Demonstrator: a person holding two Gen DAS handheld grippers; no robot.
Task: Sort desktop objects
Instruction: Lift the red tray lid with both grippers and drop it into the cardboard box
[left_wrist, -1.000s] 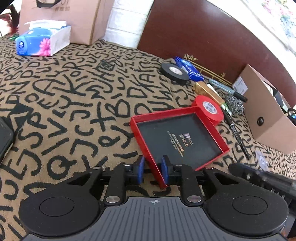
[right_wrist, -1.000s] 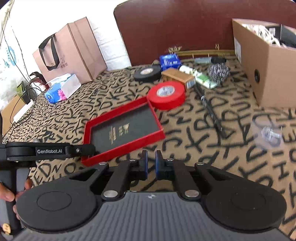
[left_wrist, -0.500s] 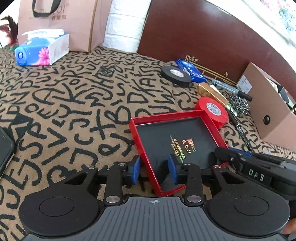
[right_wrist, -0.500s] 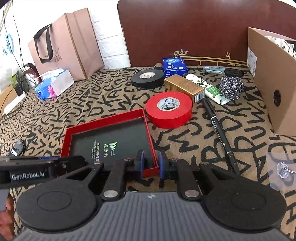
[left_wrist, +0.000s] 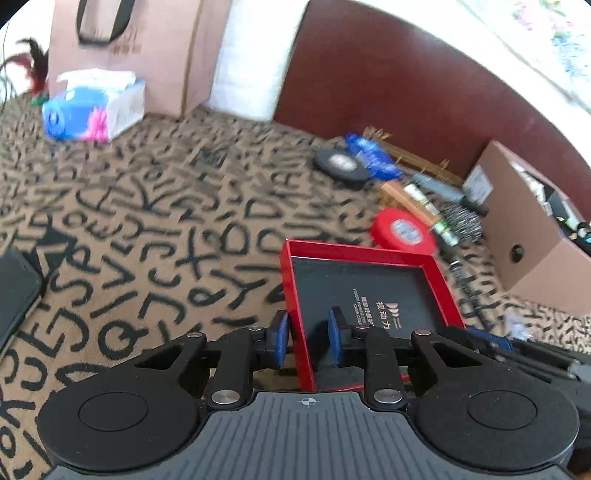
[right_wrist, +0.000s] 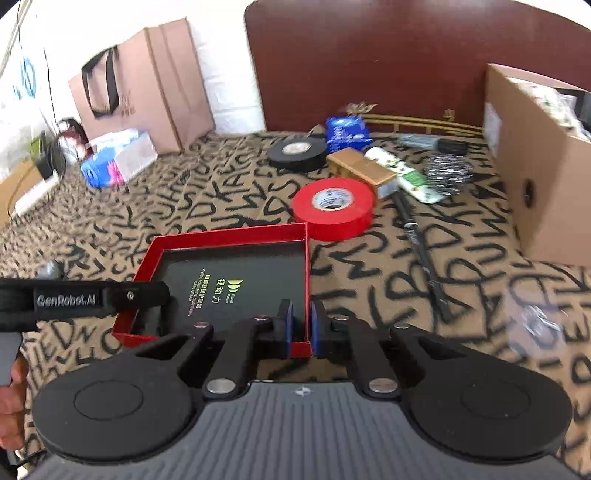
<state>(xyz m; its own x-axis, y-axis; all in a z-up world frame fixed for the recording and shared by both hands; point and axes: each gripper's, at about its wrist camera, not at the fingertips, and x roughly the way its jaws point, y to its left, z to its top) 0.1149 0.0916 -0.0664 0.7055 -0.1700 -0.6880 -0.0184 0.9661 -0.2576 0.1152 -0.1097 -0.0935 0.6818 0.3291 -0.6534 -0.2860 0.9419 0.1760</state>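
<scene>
Left tongs (left_wrist: 306, 336) opened, seemingly releasing tray (left_wrist: 364, 284).

Shallow red cardboard tray with black printed floor (right_wrist: 236, 280), open side up, flat on cloth. Right claw (right_wrist: 299, 328) pinches its near right wall; left claw (left_wrist: 304, 338) straddles the left wall with a gap. Red tape roll (right_wrist: 334, 206) just past the far right corner.

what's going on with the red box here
A person is working a gripper in each hand on a shallow red tray lying on the letter-print cloth. The right gripper is shut on the tray's right wall, while the left gripper straddles the left wall with its jaws apart. The tray holds nothing yet; the red tape roll, black tape roll and pen lie loose beyond it.
</scene>
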